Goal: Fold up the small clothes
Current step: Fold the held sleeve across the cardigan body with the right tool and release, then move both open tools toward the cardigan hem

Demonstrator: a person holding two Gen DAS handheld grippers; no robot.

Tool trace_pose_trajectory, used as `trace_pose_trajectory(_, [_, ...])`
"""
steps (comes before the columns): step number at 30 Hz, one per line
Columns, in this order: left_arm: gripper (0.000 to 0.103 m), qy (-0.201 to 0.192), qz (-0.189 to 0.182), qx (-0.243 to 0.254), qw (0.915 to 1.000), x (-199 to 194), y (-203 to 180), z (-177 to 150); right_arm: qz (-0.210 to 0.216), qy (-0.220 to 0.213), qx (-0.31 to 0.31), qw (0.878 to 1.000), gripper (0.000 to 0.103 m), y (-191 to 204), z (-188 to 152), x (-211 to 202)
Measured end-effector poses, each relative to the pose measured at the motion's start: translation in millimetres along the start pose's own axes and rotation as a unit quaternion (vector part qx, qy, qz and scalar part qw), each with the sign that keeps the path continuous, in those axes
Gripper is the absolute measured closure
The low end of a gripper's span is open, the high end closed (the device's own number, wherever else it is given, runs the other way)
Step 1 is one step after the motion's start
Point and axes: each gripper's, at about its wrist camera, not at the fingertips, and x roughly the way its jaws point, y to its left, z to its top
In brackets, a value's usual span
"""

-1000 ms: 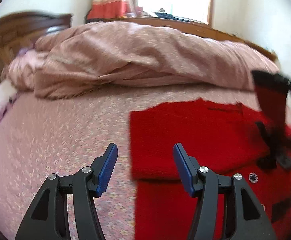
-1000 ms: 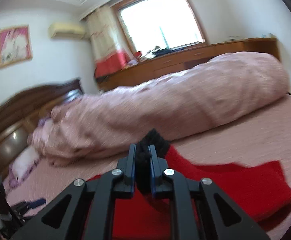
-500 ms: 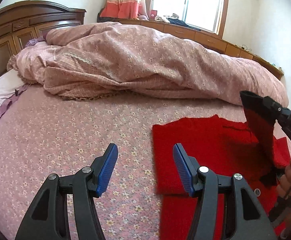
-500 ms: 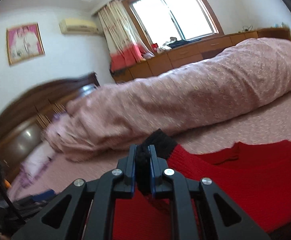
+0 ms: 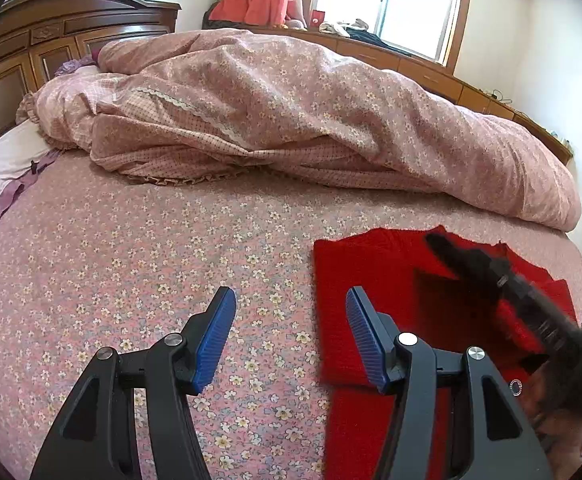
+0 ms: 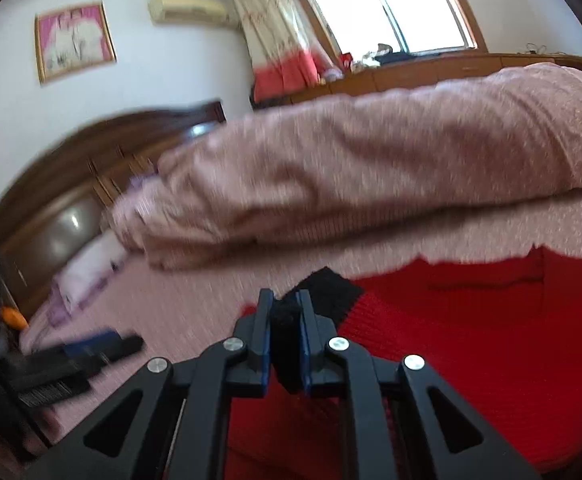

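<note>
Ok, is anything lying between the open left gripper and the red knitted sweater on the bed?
Nothing visible does. The left gripper hangs open over the pink floral bedsheet, with its right finger already above the edge of the red knitted sweater. The right gripper is shut on the sweater's black cuff, further right.

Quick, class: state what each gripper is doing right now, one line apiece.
Left gripper: open, holding nothing, above the floral pink bedsheet.
Right gripper: closed on the black cuff of the red knitted sweater.

No legible text, label, brand or number anywhere in either view.
</note>
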Motion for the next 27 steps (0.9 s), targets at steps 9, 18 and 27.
trace_pose_trajectory(9, [0.051,0.011,0.003,0.002,0.9999,6.4,0.5,-1.8,0.042,0.05,0.009,0.998,0.026,-5.5,-14.6,-4.1])
trace_pose_trajectory(18, [0.051,0.024,0.0,-0.005,0.9997,13.9,-3.5,-8.2,-0.021,0.058,-0.057,0.996,0.024,-22.1,-19.2,-53.1])
trace_pose_trajectory(27, [0.051,0.022,0.009,0.001,0.9997,10.8,-1.6,-6.5,-0.02,0.117,-0.221,0.968,0.049,38.8,-48.2,0.1])
